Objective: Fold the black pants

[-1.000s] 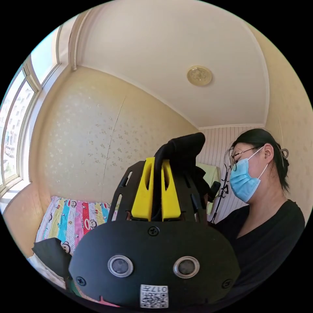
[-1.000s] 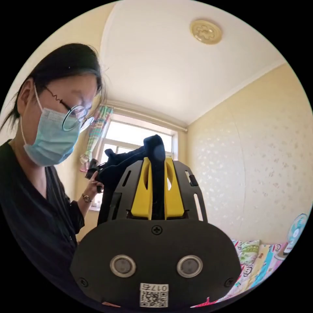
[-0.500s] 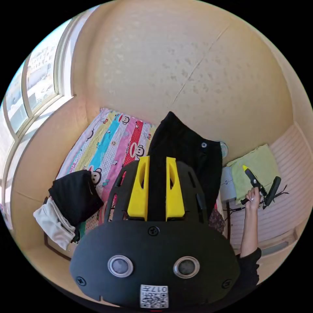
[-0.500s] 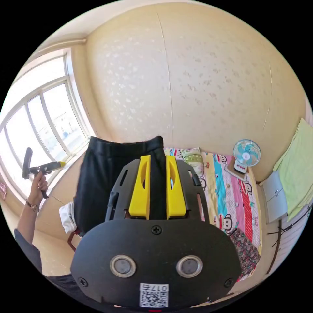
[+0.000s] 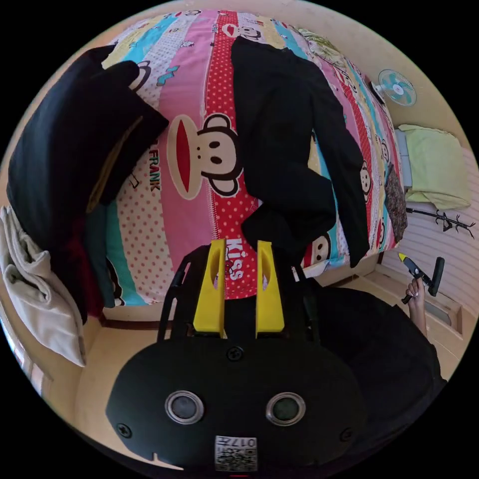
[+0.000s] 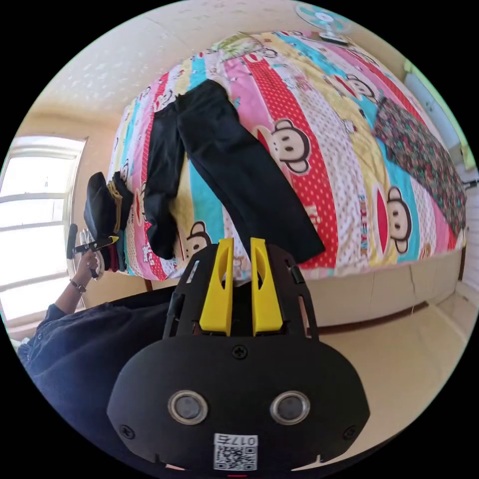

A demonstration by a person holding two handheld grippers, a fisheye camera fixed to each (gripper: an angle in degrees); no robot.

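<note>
The black pants [image 5: 284,124] lie spread on the striped cartoon bedsheet [image 5: 194,149]. Their two legs fan apart toward the bed's near edge. One leg end is bunched up [image 6: 160,239], the other lies flat [image 6: 294,239]. My left gripper [image 5: 240,244] hovers over the bed's edge, open, with bare sheet showing between its yellow jaws. My right gripper [image 6: 240,244] hangs just short of the flat leg end, its jaws a narrow gap apart with nothing in them. Each gripper also shows small in the other's view, held in a hand: right gripper [image 5: 405,259], left gripper [image 6: 111,240].
A stack of folded dark clothes [image 5: 75,149] sits at the bed's end, with a white cloth [image 5: 30,294] below it. A floral cloth [image 6: 419,154] lies on the bed's other side. A small fan [image 5: 396,87] and a green cloth [image 5: 434,164] stand beyond. The person's dark top [image 6: 85,339] is close.
Both grippers were holding the pants up in the air; now the pants lie on the bed, free of both. Both cameras have swung down from ceiling and wall toward the bed.
</note>
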